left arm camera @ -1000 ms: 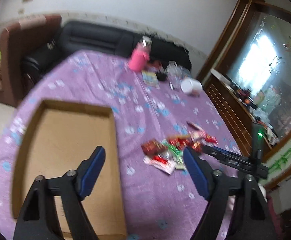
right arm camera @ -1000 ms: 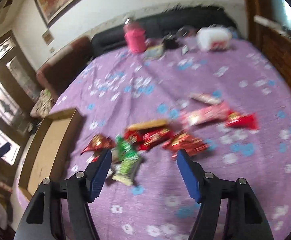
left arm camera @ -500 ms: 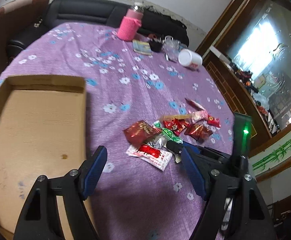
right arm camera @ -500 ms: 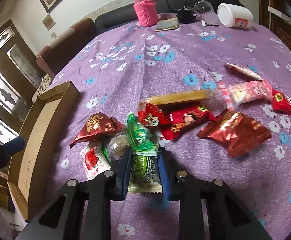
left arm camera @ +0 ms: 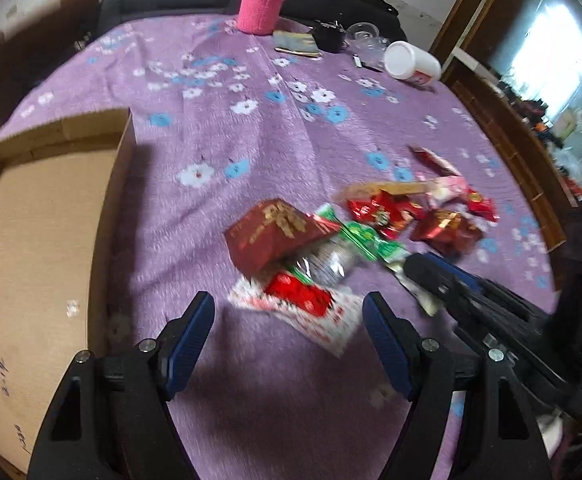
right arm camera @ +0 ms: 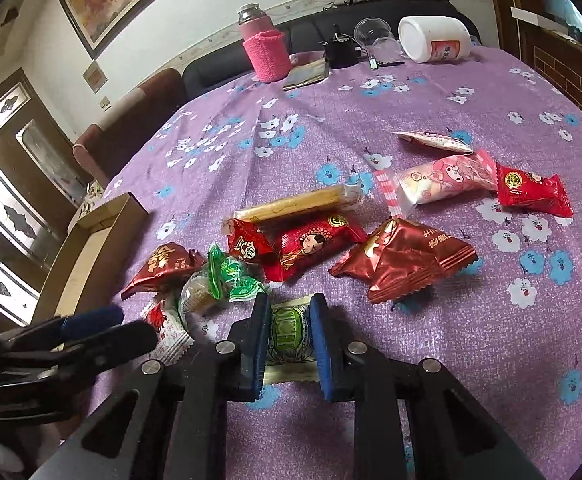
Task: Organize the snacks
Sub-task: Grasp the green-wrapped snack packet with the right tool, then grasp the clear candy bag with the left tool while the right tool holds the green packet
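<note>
Several wrapped snacks lie in a pile on the purple flowered tablecloth [right arm camera: 371,360]. My right gripper [right arm camera: 289,304] is shut on a green-and-white packet [right arm camera: 291,332] at the pile's near edge, with both blue pads pressing its sides. In the left wrist view that right gripper [left arm camera: 419,268] reaches in from the right. My left gripper [left arm camera: 287,304] is open and hangs just above a red-and-white packet [left arm camera: 299,300], without touching it. A dark red pouch [left arm camera: 275,232] lies just beyond. The open cardboard box [left arm camera: 43,240] sits to the left with nothing in its visible part.
A pink-sleeved flask [right arm camera: 265,52], a booklet [right arm camera: 307,74], a clear cup [right arm camera: 373,34] and a white jar on its side [right arm camera: 431,40] stand at the table's far edge. More red and pink packets [right arm camera: 443,180] lie to the right. A dark sofa is behind and a wooden cabinet is on the right.
My right gripper has come down and closed on the green-and-white packet. My left gripper has swung from over the box rightward and down to the snack pile, still open.
</note>
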`<state>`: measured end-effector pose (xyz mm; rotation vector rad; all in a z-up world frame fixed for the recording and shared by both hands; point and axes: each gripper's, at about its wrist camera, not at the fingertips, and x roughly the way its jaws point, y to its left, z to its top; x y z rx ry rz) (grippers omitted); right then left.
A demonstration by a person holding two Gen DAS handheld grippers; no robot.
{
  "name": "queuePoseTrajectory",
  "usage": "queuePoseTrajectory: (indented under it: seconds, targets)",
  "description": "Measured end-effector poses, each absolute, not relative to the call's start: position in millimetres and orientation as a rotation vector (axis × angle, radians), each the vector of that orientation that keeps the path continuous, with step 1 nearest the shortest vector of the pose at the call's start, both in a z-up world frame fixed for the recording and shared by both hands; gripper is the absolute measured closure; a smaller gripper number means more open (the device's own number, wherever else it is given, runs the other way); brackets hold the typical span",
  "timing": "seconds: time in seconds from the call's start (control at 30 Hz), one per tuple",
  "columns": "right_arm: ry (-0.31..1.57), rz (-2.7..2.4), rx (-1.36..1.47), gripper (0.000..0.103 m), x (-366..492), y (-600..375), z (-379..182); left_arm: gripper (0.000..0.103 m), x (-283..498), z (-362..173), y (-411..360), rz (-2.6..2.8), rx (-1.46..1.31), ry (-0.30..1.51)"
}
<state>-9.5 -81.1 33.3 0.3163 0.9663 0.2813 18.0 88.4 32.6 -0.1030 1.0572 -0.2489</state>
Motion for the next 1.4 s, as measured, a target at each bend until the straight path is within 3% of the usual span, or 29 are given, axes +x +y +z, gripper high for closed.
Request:
queuePoseTrajectory:
  seconds: [0.1, 0.13, 0.17, 0.37, 0.5, 0.6, 0.87, 0.97, 1.07, 1.23, 1.27, 1.4]
  targets:
    - [0.966, 0.286, 0.328, 0.081, -11, -83, 33, 0.029, 21, 23, 79, -0.244, -0.048, 1.073]
    - [0.967, 0.287, 0.333, 0.081, -11, -84, 33, 0.043, 20, 19, 78, -0.244, -0.035, 1.080]
    - [0.967, 0.288, 0.339, 0.081, -11, -85, 33, 0.050, 18, 19, 78, -0.242, -0.025, 1.071]
    - [0.963, 0.289, 0.326, 0.081, -11, -83, 33, 0.065, 8, 24, 88, -0.268, -0.058, 1.033]
    - [0.958, 0.290, 0.324, 0.081, -13, -82, 33, 0.064, 4, 25, 93, -0.273, -0.089, 1.031]
    - [0.958, 0.288, 0.332, 0.081, -13, -83, 33, 0.053, 4, 25, 92, -0.271, -0.097, 1.026]
    - [0.959, 0.277, 0.385, 0.081, -12, -93, 32, 0.042, 15, 16, 68, -0.251, -0.033, 1.038]
    - [0.961, 0.282, 0.399, 0.081, -12, -95, 32, 0.042, 8, 14, 56, -0.252, 0.040, 1.002]
    - [0.956, 0.293, 0.397, 0.083, -13, -94, 33, 0.067, -4, 19, 48, -0.284, 0.104, 0.946]
    - [0.925, 0.301, 0.404, 0.092, -17, -95, 38, 0.080, -18, 31, 54, -0.325, 0.077, 0.913]
    - [0.921, 0.303, 0.408, 0.093, -17, -96, 38, 0.100, -20, 33, 57, -0.338, 0.061, 0.908]
    - [0.910, 0.310, 0.469, 0.093, -19, -105, 37, 0.103, -29, 37, 72, -0.374, -0.003, 0.930]
